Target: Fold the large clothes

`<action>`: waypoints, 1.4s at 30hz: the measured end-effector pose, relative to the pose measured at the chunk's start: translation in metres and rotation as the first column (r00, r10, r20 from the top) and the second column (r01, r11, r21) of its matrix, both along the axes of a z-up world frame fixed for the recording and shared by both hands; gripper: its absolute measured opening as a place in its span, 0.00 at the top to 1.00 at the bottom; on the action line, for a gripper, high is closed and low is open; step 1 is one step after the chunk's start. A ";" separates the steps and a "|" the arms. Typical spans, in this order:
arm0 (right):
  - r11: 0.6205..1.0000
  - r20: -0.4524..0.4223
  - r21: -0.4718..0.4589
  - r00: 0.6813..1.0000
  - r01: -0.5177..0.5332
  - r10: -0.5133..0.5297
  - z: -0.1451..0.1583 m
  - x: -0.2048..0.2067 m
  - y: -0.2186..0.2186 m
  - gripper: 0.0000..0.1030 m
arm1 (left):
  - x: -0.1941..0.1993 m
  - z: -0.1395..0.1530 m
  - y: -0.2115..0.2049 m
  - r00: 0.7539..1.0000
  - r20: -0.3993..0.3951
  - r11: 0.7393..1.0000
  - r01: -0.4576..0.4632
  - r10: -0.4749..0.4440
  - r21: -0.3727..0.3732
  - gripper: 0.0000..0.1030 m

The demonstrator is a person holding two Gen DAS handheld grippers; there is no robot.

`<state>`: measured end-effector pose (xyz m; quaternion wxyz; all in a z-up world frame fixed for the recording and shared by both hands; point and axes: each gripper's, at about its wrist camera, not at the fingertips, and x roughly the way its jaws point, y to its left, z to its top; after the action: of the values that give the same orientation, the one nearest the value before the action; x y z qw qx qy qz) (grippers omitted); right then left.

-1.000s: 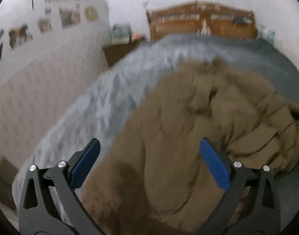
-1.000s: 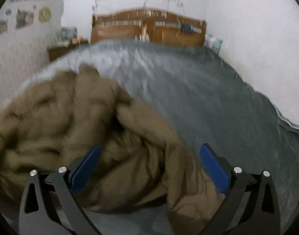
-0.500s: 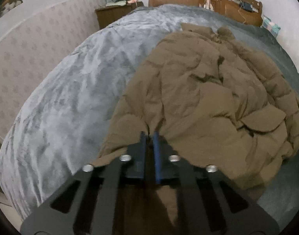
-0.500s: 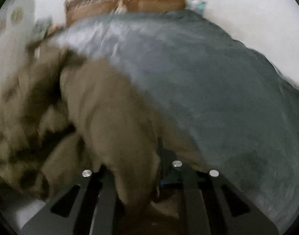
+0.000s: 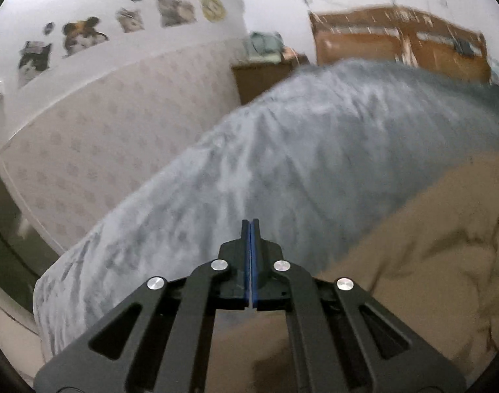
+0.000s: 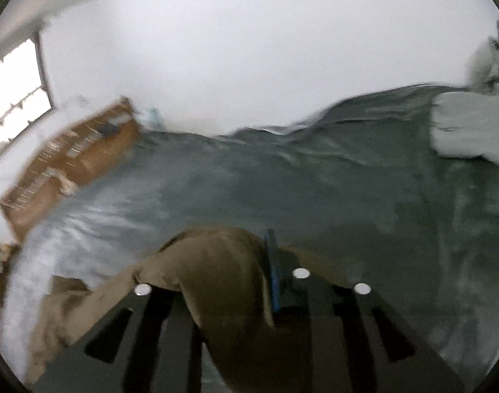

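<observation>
A large brown padded coat (image 5: pixel 429 262) lies crumpled on the grey bed cover, at the lower right of the left wrist view. My left gripper (image 5: pixel 251 229) is shut, its blue pads pressed flat together at the coat's left edge. Brown cloth runs under its fingers, and I cannot tell whether any is pinched. In the right wrist view a thick fold of the coat (image 6: pixel 216 268) bulges up between the fingers and drapes over the left one. My right gripper (image 6: pixel 233 249) grips that fold while its jaws ease apart. Only its right blue pad (image 6: pixel 273 271) shows.
The grey bed cover (image 5: pixel 314 163) (image 6: pixel 314 190) fills most of both views. A wooden headboard (image 5: pixel 396 42) (image 6: pixel 69 160) and a nightstand (image 5: pixel 265 75) stand at the far end. A patterned wall with animal pictures (image 5: pixel 85 131) runs along the bed's left side. Something white (image 6: pixel 462 131) lies at the right.
Both grippers went from wide open to closed. The left view swung left, off the coat toward the wall. The right gripper rolled and carried a coat fold out over bare bed cover.
</observation>
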<state>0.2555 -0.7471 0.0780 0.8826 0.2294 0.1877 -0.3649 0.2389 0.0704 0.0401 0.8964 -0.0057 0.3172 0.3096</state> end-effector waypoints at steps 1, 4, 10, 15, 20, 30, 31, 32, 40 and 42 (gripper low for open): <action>1.000 -0.047 0.003 0.999 0.012 -0.012 -0.007 0.002 -0.003 0.46 | -0.007 0.007 -0.005 0.999 0.030 0.999 0.030 -0.030 -0.020 1.00; 0.998 -0.114 0.045 0.993 0.045 -0.039 -0.024 0.010 -0.010 0.14 | -0.029 0.020 -0.033 0.988 0.061 0.989 0.144 -0.143 -0.024 0.71; 0.994 -0.089 -0.055 0.991 0.098 -0.103 0.002 0.012 0.006 0.02 | -0.050 0.020 -0.067 0.979 0.069 0.982 0.190 -0.189 -0.002 0.15; 0.991 -0.118 -0.132 0.992 0.032 -0.047 0.027 0.007 0.018 0.02 | -0.044 0.013 -0.061 0.980 0.060 0.980 0.192 -0.189 -0.053 0.10; 0.967 -0.211 -0.120 0.958 -0.224 0.195 0.038 0.025 0.047 0.02 | -0.052 0.007 -0.055 0.974 0.074 0.967 0.224 -0.216 -0.118 0.07; 0.690 -0.186 0.000 0.678 -0.724 0.711 0.045 0.039 0.119 0.02 | -0.064 -0.024 -0.089 0.912 0.022 0.876 0.400 -0.410 -0.268 0.06; 0.646 -0.234 0.057 0.619 -0.761 0.750 0.019 0.049 0.132 0.02 | -0.069 -0.035 -0.099 0.896 -0.018 0.864 0.421 -0.443 -0.277 0.06; 0.627 -0.275 0.072 0.589 -0.776 0.760 -0.003 0.056 0.141 0.02 | -0.069 -0.042 -0.107 0.887 -0.051 0.862 0.431 -0.459 -0.266 0.06; 0.608 -0.394 0.151 0.516 -0.780 0.760 -0.115 0.094 0.154 0.03 | -0.077 -0.062 -0.130 0.849 -0.164 0.859 0.470 -0.503 -0.204 0.07; 0.585 -0.378 0.124 0.507 -0.801 0.774 -0.119 0.097 0.162 0.03 | -0.078 -0.068 -0.137 0.825 -0.196 0.847 0.499 -0.529 -0.184 0.06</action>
<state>0.3528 -0.5847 -0.0405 0.9013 0.0111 0.4318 0.0320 0.1613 -0.0664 -0.0280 0.8995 0.0612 0.4312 0.0341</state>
